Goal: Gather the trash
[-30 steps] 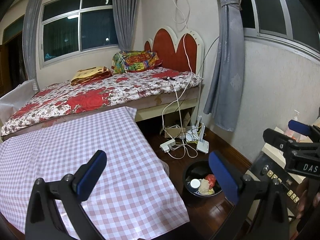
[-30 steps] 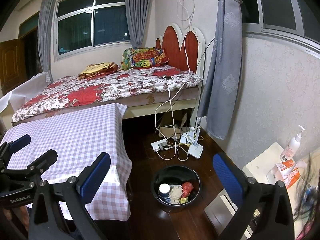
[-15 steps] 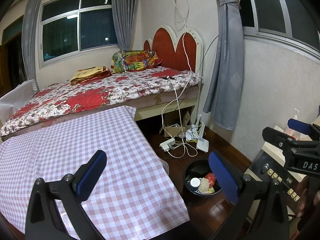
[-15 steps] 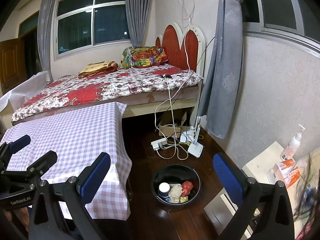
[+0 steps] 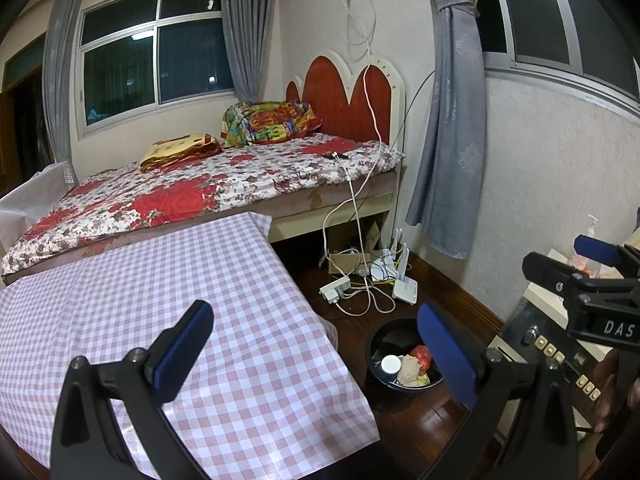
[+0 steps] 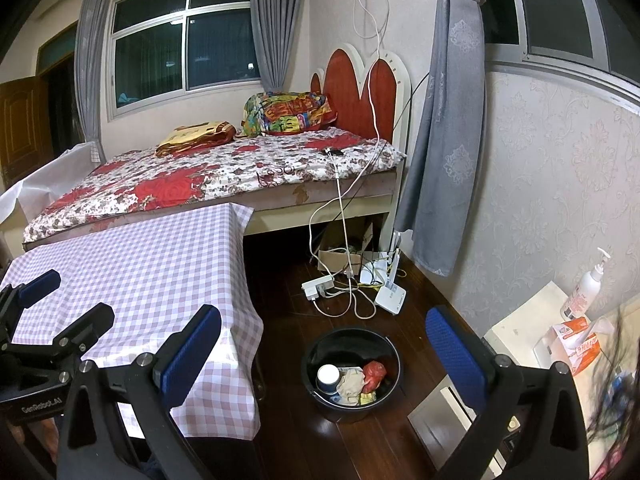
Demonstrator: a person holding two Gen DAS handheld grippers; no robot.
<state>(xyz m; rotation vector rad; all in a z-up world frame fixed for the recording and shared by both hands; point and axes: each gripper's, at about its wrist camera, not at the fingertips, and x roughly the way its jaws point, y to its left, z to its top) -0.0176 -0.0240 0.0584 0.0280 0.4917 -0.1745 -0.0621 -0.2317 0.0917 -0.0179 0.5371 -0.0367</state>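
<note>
While both tools hang in the air with nothing between their blue-padded fingers, the left gripper (image 5: 316,354) is spread wide above the pink-and-white checked tablecloth (image 5: 160,300), and the right gripper (image 6: 324,356) is equally released over the dark wooden floor (image 6: 288,300). At about six o'clock in the right wrist view sits the round black plastic trash bin (image 6: 352,344), holding a white-lidded cup (image 6: 328,376), crumpled beige paper (image 6: 352,384) and a red wrapper (image 6: 374,371). Toward twelve o'clock lie a white power strip (image 6: 318,287) with tangled cables and the floral-sheeted bed (image 6: 208,176).
</note>
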